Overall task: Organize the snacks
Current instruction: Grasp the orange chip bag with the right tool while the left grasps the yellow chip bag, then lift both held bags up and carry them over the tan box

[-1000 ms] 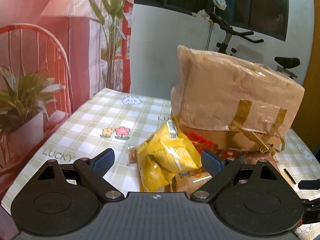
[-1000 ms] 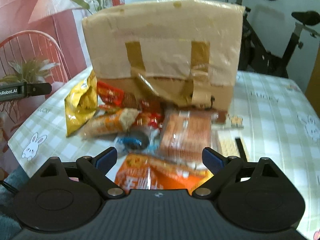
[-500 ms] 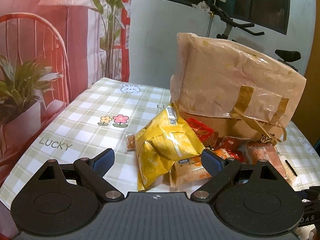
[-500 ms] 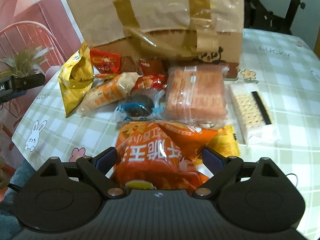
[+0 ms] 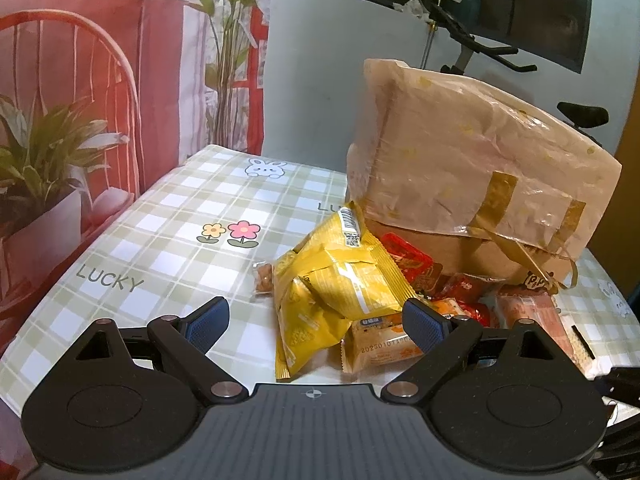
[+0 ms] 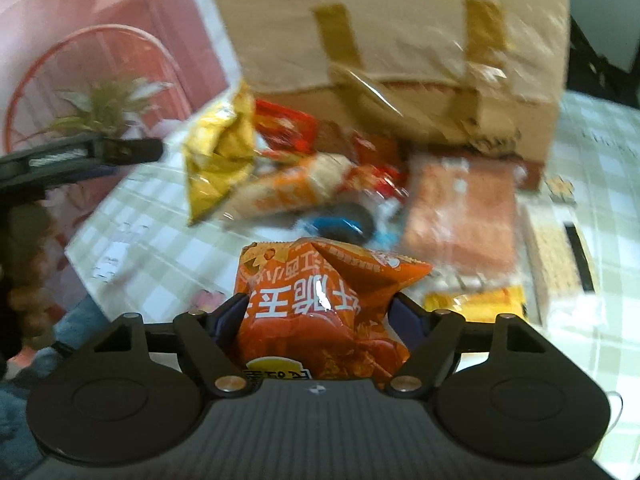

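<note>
A heap of snack packets lies on the checked tablecloth [image 5: 168,216] in front of a tan paper bag [image 5: 472,168] with gold handles. My right gripper [image 6: 318,312] is closing its jaws on an orange snack bag [image 6: 320,300], and both blue pads touch and pinch its sides. Beyond it lie a yellow chip bag [image 6: 218,160], a pink wafer pack [image 6: 460,212], a blue-wrapped sweet [image 6: 340,224] and a cracker pack [image 6: 556,236]. My left gripper [image 5: 316,316] stands open just short of the yellow chip bag [image 5: 340,284], with nothing between its fingers.
A potted plant [image 5: 40,168] and a red chair backdrop stand off the table's left edge. An exercise bike [image 5: 480,44] is behind the paper bag. Bare tablecloth stretches left of the heap. My left gripper's finger [image 6: 80,152] shows at the left of the right wrist view.
My right gripper tipped down and came in over the orange bag, and its jaws narrowed onto the bag's sides. The left gripper hardly moved and stayed open.
</note>
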A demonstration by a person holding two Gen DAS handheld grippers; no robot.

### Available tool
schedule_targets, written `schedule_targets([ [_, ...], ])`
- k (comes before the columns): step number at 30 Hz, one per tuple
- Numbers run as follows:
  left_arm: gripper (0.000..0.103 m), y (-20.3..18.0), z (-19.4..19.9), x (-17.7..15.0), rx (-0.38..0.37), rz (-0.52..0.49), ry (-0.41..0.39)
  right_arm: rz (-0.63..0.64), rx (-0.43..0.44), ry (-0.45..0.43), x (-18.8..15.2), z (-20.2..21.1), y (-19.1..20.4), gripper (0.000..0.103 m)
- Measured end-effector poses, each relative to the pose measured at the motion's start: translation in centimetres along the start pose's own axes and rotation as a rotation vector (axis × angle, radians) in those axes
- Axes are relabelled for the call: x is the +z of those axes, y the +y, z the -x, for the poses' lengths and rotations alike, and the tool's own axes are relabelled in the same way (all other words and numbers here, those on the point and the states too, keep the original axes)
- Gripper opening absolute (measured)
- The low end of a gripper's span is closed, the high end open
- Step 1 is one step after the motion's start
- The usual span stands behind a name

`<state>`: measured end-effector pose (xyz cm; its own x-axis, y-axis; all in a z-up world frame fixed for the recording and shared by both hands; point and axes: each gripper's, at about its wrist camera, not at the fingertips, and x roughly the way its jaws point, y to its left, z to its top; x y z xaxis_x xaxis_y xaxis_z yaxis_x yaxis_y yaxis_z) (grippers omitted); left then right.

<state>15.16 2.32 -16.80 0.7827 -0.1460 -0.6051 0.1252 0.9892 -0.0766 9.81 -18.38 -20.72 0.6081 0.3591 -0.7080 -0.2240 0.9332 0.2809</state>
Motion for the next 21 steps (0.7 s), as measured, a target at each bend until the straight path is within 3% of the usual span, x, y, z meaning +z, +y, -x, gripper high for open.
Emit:
schedule_targets([
  [4, 0.095, 0.1, -0.6, 0.3, -0.015, 0.011, 0.005, 0.053, 0.004, -0.079, 1.0, 1.2, 0.8, 0.077],
  [12, 0.095, -0.6, -4.2, 3.2, -0.045, 0.046, -0.003, 0.066, -0.089, -0.179, 3.2, 2.0, -0.3, 0.077],
  [16, 0.095, -1.0, -7.3, 4.3, -0.058, 0.074, 0.062, 0.072, -0.105, -0.192, 3.6, 1.8, -0.8, 0.077],
  [18, 0.095, -1.4, -8.9, 4.3, -0.025, 0.044, 0.119, 0.076, -0.11, -0.194, 3.6, 1.8, -1.0, 0.077],
  [21, 0.096, -1.9, -10.0, 3.6, 0.01, 0.001, 0.145, 0.073, -0.109, -0.189, 3.3, 1.6, -1.4, 0.077],
])
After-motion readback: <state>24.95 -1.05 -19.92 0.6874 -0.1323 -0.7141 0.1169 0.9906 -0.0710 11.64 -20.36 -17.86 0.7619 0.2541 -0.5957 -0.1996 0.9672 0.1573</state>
